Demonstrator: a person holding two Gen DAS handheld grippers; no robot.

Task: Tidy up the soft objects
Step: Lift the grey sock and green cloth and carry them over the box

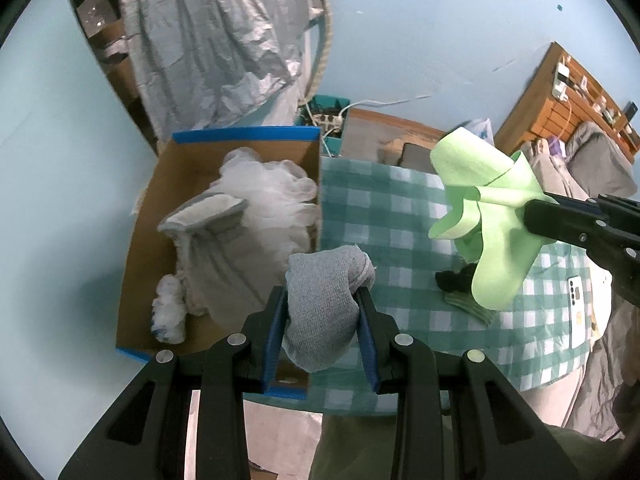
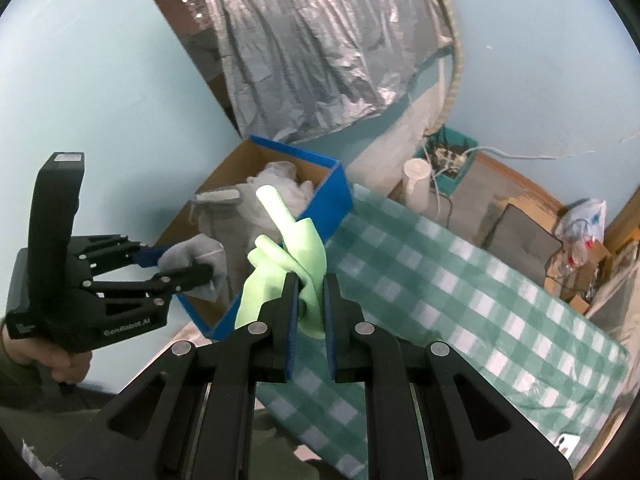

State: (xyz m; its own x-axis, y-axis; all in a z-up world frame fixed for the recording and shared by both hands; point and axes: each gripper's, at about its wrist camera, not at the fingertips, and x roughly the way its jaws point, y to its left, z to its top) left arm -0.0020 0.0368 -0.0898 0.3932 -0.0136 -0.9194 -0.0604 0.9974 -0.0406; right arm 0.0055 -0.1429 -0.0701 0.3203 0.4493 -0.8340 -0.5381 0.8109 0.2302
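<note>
Your left gripper (image 1: pixel 322 300) pinches a grey sock (image 1: pixel 324 304) at the cardboard box (image 1: pixel 148 240) rim; your right gripper (image 2: pixel 310 292) clamps a green cloth (image 2: pixel 288 260). Several soft items already boxed; dark items remain on the checked tablecloth (image 1: pixel 400 240).

Box (image 1: pixel 144 240) sits left of the table (image 1: pixel 384 216), soft things (image 1: pixel 256 200) piled inside it, a phone (image 1: pixel 580 312) lying on the table's right end, sheeting (image 1: pixel 216 40) hanging behind.

The right gripper (image 2: pixel 311 280) pinches a green cloth (image 2: pixel 294 252) (crumpled) before the blue-edged box (image 2: pixel 328 196).
</note>
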